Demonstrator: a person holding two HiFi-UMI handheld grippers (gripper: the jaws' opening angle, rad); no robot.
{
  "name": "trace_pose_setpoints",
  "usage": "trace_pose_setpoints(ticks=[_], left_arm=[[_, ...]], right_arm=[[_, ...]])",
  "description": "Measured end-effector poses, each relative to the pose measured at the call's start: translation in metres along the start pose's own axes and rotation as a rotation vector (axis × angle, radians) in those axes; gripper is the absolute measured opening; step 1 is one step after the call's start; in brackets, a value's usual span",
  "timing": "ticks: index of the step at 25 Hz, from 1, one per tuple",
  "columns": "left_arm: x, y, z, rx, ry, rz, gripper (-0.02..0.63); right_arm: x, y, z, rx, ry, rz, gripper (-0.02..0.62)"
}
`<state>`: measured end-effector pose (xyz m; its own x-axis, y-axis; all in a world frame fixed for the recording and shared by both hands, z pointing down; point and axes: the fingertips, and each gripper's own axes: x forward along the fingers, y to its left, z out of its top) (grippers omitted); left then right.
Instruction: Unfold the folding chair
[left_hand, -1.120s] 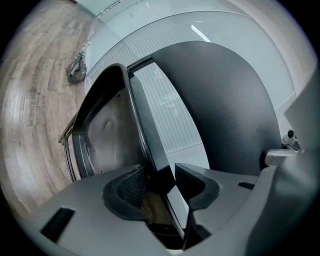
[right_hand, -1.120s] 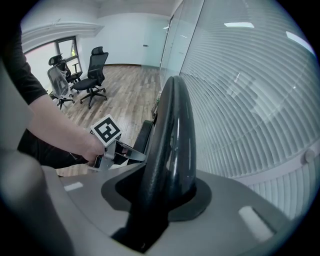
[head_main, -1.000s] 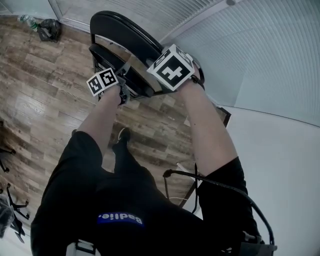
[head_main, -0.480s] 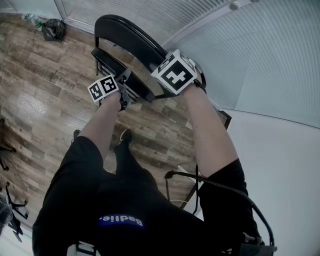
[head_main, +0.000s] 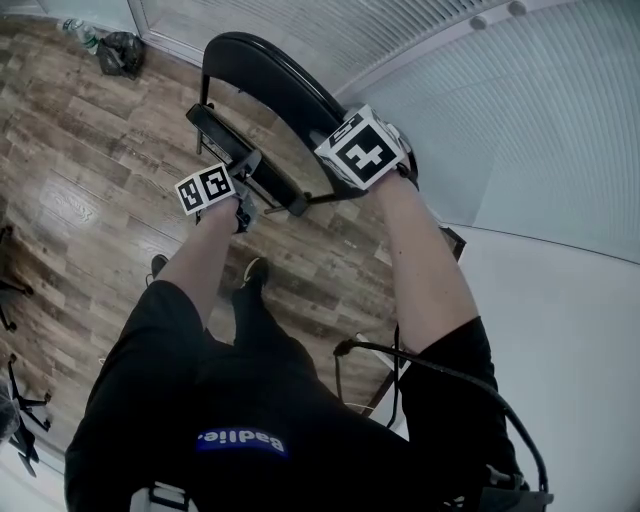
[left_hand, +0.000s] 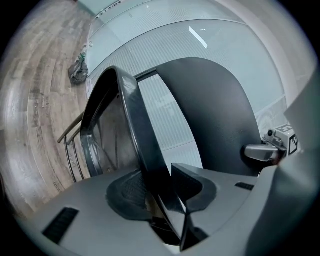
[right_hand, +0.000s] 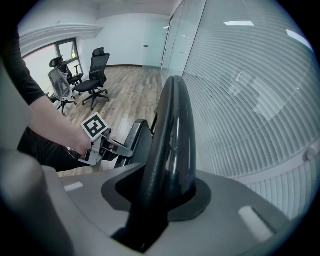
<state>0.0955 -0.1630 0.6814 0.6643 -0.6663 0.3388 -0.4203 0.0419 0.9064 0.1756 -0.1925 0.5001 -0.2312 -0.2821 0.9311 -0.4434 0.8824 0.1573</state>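
Observation:
The black folding chair stands partly open before me. Its curved backrest (head_main: 270, 75) arcs toward the glass wall, and the seat (head_main: 225, 140) hangs below it. My right gripper (head_main: 345, 120) points steeply down and is shut on the backrest's top edge (right_hand: 172, 130), which fills the gap between its pads (right_hand: 160, 200). My left gripper (head_main: 245, 172) holds the seat's front edge (left_hand: 130, 125). Its jaws have just been closing, and the edge is pinched between them (left_hand: 162, 192). The backrest (left_hand: 215, 115) rises beyond the seat.
Wood plank floor lies under the chair, and a ribbed glass wall (head_main: 520, 120) stands close behind it. A dark bag (head_main: 120, 50) sits by the wall. Office chairs (right_hand: 95, 70) stand far off. A white tabletop (head_main: 560, 330) and a cable are at my right.
My left gripper has drawn the seat's edge toward me and away from the backrest, widening the gap between them. The right gripper has stayed clamped on the backrest.

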Motion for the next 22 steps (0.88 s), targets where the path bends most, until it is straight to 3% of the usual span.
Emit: trace_pose_setpoints(ticks=[22], left_arm=[[-0.085,0.056,-0.028,-0.099,0.023,-0.037,0.141]], right_arm=[[0.009,0.03,0.003,0.028,0.001,0.035,0.123]])
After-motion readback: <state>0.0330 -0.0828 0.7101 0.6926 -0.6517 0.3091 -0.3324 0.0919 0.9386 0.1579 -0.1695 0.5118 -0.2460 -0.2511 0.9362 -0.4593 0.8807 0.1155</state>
